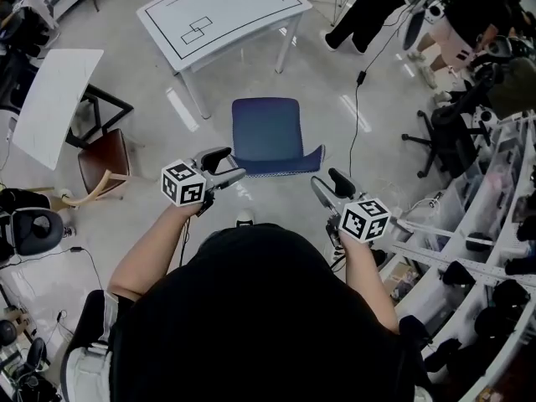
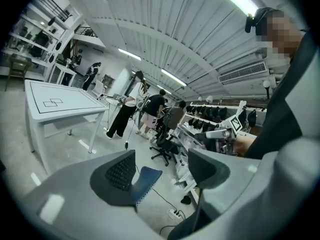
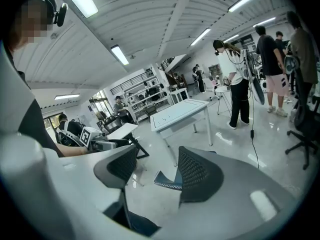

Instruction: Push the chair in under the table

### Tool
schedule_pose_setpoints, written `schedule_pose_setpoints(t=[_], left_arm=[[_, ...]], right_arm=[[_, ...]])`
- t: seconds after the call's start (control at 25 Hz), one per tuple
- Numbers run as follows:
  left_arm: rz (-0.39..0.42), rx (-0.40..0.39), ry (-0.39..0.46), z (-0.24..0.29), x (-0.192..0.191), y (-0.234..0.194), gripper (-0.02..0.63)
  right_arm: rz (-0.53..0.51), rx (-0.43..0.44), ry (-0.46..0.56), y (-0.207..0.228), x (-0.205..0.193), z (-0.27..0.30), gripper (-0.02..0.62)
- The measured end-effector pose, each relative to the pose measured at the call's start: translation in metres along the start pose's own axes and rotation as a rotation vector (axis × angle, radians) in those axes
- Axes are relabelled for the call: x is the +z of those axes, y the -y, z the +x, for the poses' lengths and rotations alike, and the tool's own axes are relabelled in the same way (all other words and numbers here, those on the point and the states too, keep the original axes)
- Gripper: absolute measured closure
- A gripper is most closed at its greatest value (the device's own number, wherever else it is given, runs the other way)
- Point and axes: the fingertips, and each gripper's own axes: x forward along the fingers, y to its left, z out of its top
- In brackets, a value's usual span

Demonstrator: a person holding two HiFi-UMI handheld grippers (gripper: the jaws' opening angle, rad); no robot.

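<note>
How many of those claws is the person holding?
2: the left claw by the blue chair, on its left; the right claw on its right. Both open, empty.

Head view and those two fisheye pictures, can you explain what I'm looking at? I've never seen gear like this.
There is no robot: a person holds a two-jaw gripper in each hand, the left gripper and the right gripper; the marker cubes are part of them. The head view comes from a camera on the person's head, looking down. The other two come from cameras riding on each gripper, looking along its jaws. Both pairs of jaws stand apart with nothing between them, so nothing is held. On the floor ahead stands a blue chair, not yet under the white table, whose top shows only black lines.
</note>
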Motion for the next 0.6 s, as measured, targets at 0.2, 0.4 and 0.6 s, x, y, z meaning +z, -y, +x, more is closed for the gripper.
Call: schedule_pose_setpoints(t=[0.2,0.4,0.6], left_arm=[[0.028,-0.024,-0.018,0.002,0.007,-0.011,0.156],[0.031,-0.020,-0.026,0.003,0.007,-0.019,0.157],[0.031,-0.021,-0.052,0.013,0.002,-0.026,0.156]], right_arm=[[0.003,-0.015,0.011,-0.002,0.006,0.009,0.299],[-0.021,-0.018,0.001,-0.001,0.013,0.017,0.298],[-0.027,-0.018,-0.016,0.013,0.019,0.028,0.298]])
